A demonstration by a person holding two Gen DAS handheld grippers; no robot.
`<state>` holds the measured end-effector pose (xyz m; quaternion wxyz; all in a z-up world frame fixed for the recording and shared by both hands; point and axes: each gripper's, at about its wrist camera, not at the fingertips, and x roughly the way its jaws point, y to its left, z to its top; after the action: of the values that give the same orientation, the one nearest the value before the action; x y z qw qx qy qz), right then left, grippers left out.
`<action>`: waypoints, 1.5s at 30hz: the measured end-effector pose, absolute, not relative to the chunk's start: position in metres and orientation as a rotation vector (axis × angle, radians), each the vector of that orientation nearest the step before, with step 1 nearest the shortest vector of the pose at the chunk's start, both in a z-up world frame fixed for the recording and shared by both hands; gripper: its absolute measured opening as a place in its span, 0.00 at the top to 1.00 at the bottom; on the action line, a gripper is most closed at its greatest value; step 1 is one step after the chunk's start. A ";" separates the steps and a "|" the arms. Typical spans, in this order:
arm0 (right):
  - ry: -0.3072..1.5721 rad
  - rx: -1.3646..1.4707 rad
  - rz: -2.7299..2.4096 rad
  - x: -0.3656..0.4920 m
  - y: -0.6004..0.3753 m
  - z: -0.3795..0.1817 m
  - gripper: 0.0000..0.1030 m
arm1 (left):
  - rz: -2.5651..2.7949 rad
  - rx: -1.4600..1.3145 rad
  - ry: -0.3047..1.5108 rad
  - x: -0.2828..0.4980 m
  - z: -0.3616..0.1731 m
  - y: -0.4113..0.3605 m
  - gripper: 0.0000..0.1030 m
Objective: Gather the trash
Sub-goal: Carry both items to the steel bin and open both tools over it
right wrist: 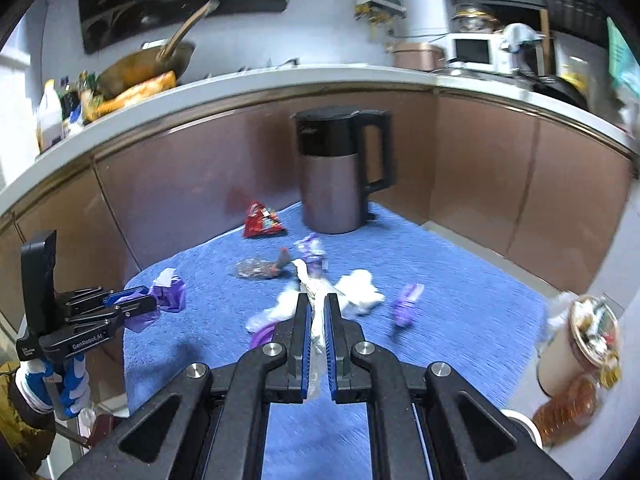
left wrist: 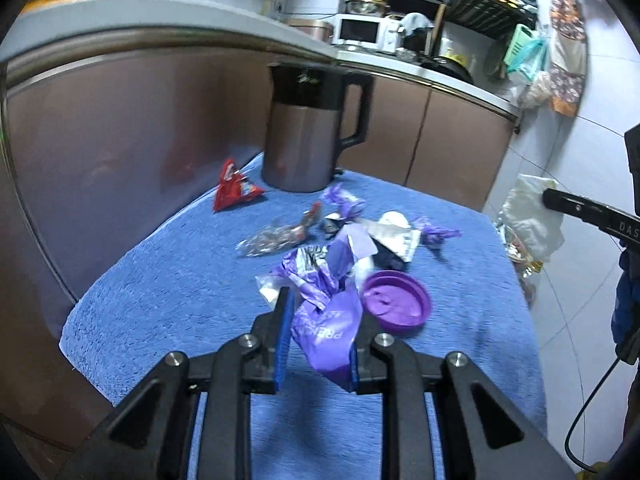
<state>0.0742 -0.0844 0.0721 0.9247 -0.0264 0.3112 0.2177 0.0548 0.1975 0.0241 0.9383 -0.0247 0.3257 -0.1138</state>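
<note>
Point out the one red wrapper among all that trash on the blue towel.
The red wrapper lies alone at the towel's far edge, left of the kettle; the other scraps are purple, white or clear.

A home kitchen. A white counter (right wrist: 320, 74) runs above brown cabinet doors (right wrist: 192, 196); on it sit a wok (right wrist: 148, 64) and a microwave (right wrist: 476, 53). A kettle (right wrist: 340, 176) stands below the counter, a dish rack (left wrist: 492, 4) above it.

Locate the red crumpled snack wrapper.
The red crumpled snack wrapper lies on the blue towel, far left in both views, just left of the brown electric kettle.
</note>
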 end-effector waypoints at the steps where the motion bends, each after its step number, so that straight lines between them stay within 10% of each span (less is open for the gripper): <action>1: 0.626 -0.044 0.431 0.066 -0.096 0.076 0.93 | -0.243 -0.042 0.658 0.051 0.029 0.191 0.80; 19: 0.571 0.098 0.133 -0.007 -0.265 0.059 0.93 | -0.544 0.192 0.677 0.032 0.043 -0.019 0.80; 39: 0.784 0.322 -0.055 0.032 -0.395 -0.085 0.93 | -0.683 0.479 0.934 0.100 -0.092 -0.274 0.77; 45: 0.814 0.364 -0.067 0.044 -0.410 -0.107 0.84 | -0.688 0.436 0.982 0.115 -0.109 -0.287 0.51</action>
<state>0.0442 -0.4105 -0.1073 0.9017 0.1760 0.3936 -0.0326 0.1147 -0.2867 -0.1095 0.8032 0.2037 0.4586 -0.3211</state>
